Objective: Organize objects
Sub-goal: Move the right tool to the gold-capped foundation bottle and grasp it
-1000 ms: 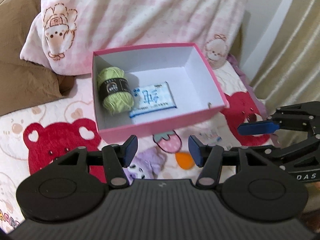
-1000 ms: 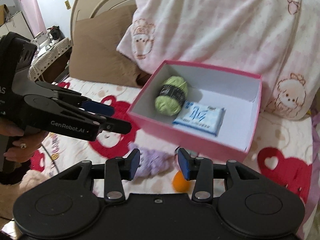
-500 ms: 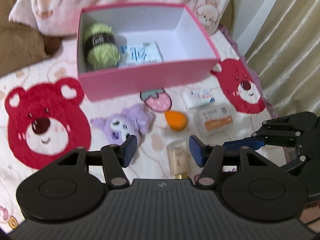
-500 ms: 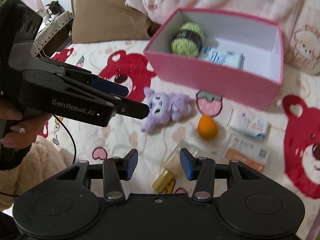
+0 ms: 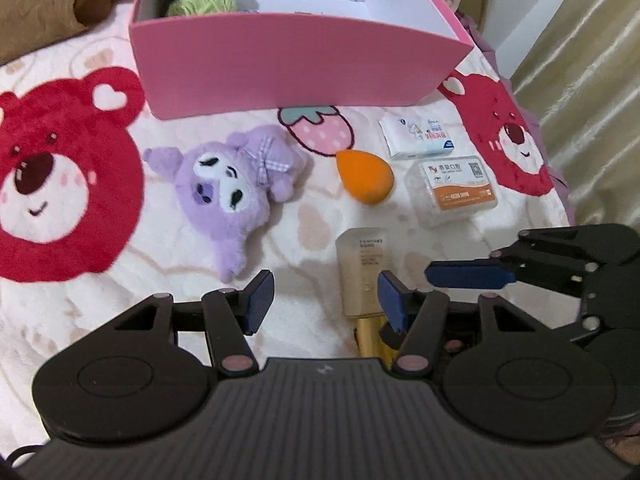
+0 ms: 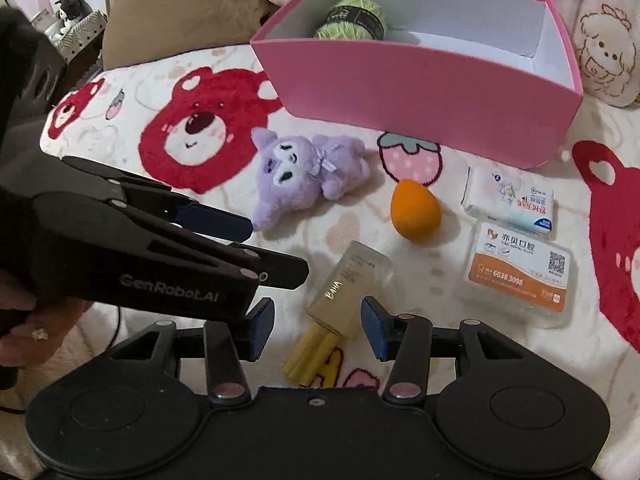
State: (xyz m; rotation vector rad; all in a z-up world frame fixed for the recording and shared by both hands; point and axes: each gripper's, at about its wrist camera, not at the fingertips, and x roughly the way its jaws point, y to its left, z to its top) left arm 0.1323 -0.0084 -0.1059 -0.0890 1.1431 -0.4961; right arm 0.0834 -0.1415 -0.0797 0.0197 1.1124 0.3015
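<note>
On the bear-print blanket (image 6: 120,184) sits a pink box (image 6: 420,92), open at the top, with a ball of green yarn (image 6: 352,16) inside against its far left corner. Loose items lie in front of the box: a purple plush toy (image 6: 296,172) on its side; an orange egg-shaped sponge (image 6: 416,210) just right of it; a white tissue pack (image 6: 510,202) further right; a clear case with an orange label (image 6: 520,276) just below the tissue pack, near or touching it, cannot tell which.

A beige tube with a gold cap (image 6: 348,284) lies tilted nearest the grippers, cap end towards the camera.

Right gripper (image 6: 318,326): pointed steeply down, jaws parted and opening. The tube's lower end lies in the gap between the blue pads (image 6: 374,328); neither pad presses on it.

Left gripper (image 5: 326,298): jaws parted, nothing between them but blanket. The tube sits just inside its right pad in the left wrist view, contact not clear.

In the right wrist view the left gripper reaches in from the left, held by a hand (image 6: 24,316) at the frame edge.
</note>
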